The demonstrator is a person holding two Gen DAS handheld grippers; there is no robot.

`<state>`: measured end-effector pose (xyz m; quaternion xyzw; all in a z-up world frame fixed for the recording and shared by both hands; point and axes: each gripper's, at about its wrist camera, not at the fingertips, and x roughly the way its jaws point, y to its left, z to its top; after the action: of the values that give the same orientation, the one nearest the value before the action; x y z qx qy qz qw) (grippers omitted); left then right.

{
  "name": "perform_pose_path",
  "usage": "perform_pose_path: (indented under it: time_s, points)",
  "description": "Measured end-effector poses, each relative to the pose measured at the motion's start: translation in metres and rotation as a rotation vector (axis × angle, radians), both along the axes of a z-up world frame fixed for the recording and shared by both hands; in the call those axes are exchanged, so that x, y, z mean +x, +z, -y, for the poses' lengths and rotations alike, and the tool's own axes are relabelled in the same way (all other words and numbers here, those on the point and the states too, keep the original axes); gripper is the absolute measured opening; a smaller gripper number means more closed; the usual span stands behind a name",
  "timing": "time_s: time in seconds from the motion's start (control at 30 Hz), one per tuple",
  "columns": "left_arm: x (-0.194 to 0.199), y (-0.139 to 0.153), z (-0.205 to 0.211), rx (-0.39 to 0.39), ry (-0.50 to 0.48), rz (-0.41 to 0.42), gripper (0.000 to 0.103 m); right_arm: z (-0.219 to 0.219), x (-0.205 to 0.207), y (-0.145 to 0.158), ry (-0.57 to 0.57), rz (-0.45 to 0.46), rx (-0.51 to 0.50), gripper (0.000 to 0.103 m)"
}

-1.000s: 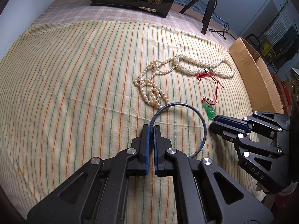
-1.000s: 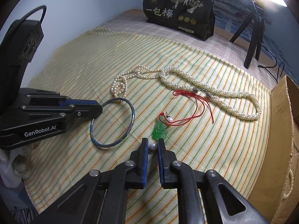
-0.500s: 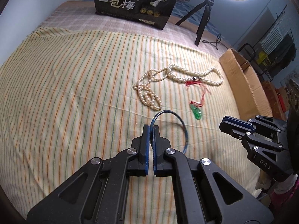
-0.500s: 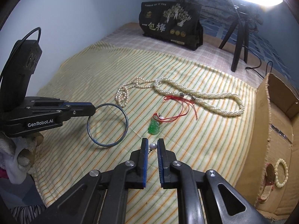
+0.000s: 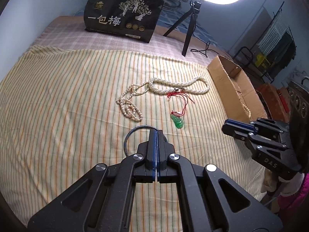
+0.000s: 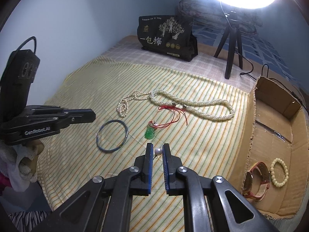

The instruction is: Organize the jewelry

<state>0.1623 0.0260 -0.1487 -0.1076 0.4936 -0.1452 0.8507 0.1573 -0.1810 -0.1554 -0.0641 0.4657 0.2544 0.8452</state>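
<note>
My right gripper [image 6: 158, 147] is shut on a small pearl earring [image 6: 158, 151], held above the striped cloth; it also shows in the left wrist view [image 5: 234, 128]. My left gripper [image 5: 156, 132] is shut and empty; in the right wrist view [image 6: 90, 115] it is apart from the blue bangle [image 6: 112, 135], which lies flat on the cloth. In the left wrist view the bangle [image 5: 129, 137] is partly hidden behind the fingers. A green pendant on red cord [image 6: 150, 133], a thin pearl strand [image 6: 123, 104] and a thick pearl necklace [image 6: 202, 106] lie beyond.
A cardboard box [image 6: 274, 116] stands at the right, holding a red-strapped watch [image 6: 256, 181] and a pearl bracelet [image 6: 279, 172]. A black bag [image 5: 123, 17] and a ring-light tripod [image 5: 190, 29] stand at the back of the bed.
My left gripper has let go of the blue bangle, which now lies on the cloth, and has lifted and pulled back. My right gripper has risen with the earring in it.
</note>
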Motion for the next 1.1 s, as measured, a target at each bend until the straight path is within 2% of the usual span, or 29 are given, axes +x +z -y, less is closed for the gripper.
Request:
perform_pose_path:
  time_s: [0.1, 0.13, 0.17, 0.2, 0.27, 0.33, 0.53, 0.6, 0.67, 0.7, 0.8, 0.97, 1.1]
  points:
    - [0.009, -0.012, -0.004, 0.027, 0.033, -0.034, 0.000, 0.001, -0.001, 0.000, 0.000, -0.003, 0.004, 0.007]
    - [0.011, -0.016, -0.005, 0.040, 0.037, -0.053, 0.004, 0.001, -0.002, 0.000, 0.002, -0.003, 0.005, 0.007]
    - [0.015, -0.021, -0.005, 0.047, 0.028, -0.079, 0.016, 0.001, -0.002, 0.001, 0.004, -0.003, 0.004, 0.007]
    - [0.018, -0.027, -0.005, 0.061, 0.016, -0.100, 0.034, 0.001, -0.003, 0.001, 0.007, -0.002, 0.004, 0.007]
    - [0.020, -0.033, -0.002, 0.116, 0.004, -0.101, 0.045, 0.001, -0.003, 0.001, 0.010, -0.004, 0.005, 0.007]
    - [0.021, -0.038, 0.003, 0.165, -0.015, -0.099, 0.045, 0.001, -0.002, 0.001, 0.011, -0.005, 0.005, 0.007]
    - [0.027, -0.050, 0.010, 0.240, -0.040, -0.080, 0.045, 0.003, 0.000, 0.001, 0.004, -0.008, 0.002, 0.007]
    - [0.030, -0.055, 0.016, 0.299, -0.068, -0.054, 0.032, 0.004, 0.000, 0.001, 0.003, -0.009, 0.002, 0.007]
    - [0.030, -0.059, 0.017, 0.315, -0.083, -0.029, 0.026, 0.004, 0.001, 0.001, 0.000, -0.010, 0.004, 0.007]
    - [0.029, -0.059, 0.019, 0.316, -0.094, -0.016, 0.016, 0.005, 0.001, 0.001, -0.001, -0.010, 0.004, 0.007]
    - [0.030, -0.061, 0.019, 0.297, -0.098, -0.005, 0.003, 0.006, 0.003, 0.000, -0.009, -0.013, 0.005, 0.007]
    - [0.026, -0.050, 0.008, 0.188, -0.067, -0.033, 0.002, 0.011, 0.001, 0.005, -0.019, -0.007, 0.002, 0.007]
    - [0.018, -0.030, 0.003, 0.133, -0.056, -0.019, 0.002, 0.019, -0.002, 0.015, -0.034, 0.010, 0.008, 0.007]
